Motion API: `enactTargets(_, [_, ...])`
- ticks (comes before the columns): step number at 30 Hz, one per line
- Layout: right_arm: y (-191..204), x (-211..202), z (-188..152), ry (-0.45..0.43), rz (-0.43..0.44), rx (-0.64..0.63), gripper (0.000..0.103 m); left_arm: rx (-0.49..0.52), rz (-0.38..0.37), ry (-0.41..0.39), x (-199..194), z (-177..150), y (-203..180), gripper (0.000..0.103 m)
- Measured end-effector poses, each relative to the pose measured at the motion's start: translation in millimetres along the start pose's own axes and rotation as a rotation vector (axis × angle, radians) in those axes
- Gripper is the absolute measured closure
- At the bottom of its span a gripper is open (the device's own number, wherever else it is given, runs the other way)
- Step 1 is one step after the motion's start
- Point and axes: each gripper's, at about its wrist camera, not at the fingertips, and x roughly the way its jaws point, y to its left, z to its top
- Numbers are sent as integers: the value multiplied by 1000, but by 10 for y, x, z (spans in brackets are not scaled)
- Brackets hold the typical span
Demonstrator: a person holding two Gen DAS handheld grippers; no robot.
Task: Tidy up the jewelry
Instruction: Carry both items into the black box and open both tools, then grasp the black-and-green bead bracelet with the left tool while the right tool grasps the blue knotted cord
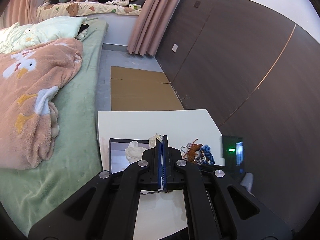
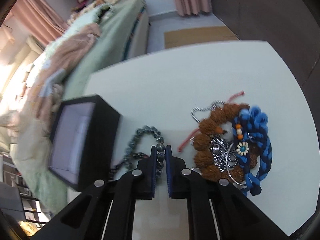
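In the right wrist view my right gripper (image 2: 160,147) is shut on a dark grey beaded bracelet (image 2: 144,141), whose loop hangs over the white table (image 2: 160,84) just right of an open black jewelry box (image 2: 100,128). A heap of jewelry (image 2: 230,146) lies to the right: brown bead bracelet, blue braided cord, silver chain. In the left wrist view my left gripper (image 1: 162,137) is shut, with a bit of cream cloth (image 1: 157,138) at its tips, over the box (image 1: 120,150). Cream cloth (image 1: 134,150) lies inside the box. The heap (image 1: 198,153) is to its right.
A bed with a green sheet (image 1: 80,104) and a peach blanket (image 1: 30,92) runs along the table's left side. Flat cardboard (image 1: 140,92) lies on the floor beyond the table. A dark wood wall (image 1: 250,70) stands on the right, with a device showing a green light (image 1: 232,150).
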Motion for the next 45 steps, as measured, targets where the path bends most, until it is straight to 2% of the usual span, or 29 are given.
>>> enactTargets(5, [177,-389,53,-63,68,-38,95,-21,-19,15,110,38,58,100])
enactTargets(7, [253,-524,92,-88,85,-58,95,-38,-11,42,192,36,92,82])
enactTargets(8, [296,-592,108,-100,92,-67,95,-49,-4,40,195,26,114,57])
enactTargets(9, [343,-660,126,-112,99,-75,95,-60,6,26,182,11,134,45])
enactTargets(18, [777,-862,281,-141,197,-131,94,-131,63,-10,-28,-111,451,20])
enactTargets(23, [999,-780,294,-116,259,-142,94,-168,105,-28,-167,-145,652,15])
enactTargets(25, [1019,-696,302,-87,245,-126,90,-183,115,-30,-207,-158,717,14])
enactTargets(26, [1002,-649,297,-71,225,-116,77,-191,120,-29,-220,-165,752,14])
enactTargets(27, [960,-632,281,-76,213,-103,48,-196,124,-27,-234,-174,774,14])
enactTargets(28, [922,-654,259,-99,204,-97,40,-196,127,-26,-240,-183,787,14])
enactTargets(37, [342,-866,135,-131,168,-15,40,-156,102,3,-107,-218,588,14])
enactTargets(45, [-229,-1066,-31,-149,115,72,40,-84,38,55,144,-302,132,14])
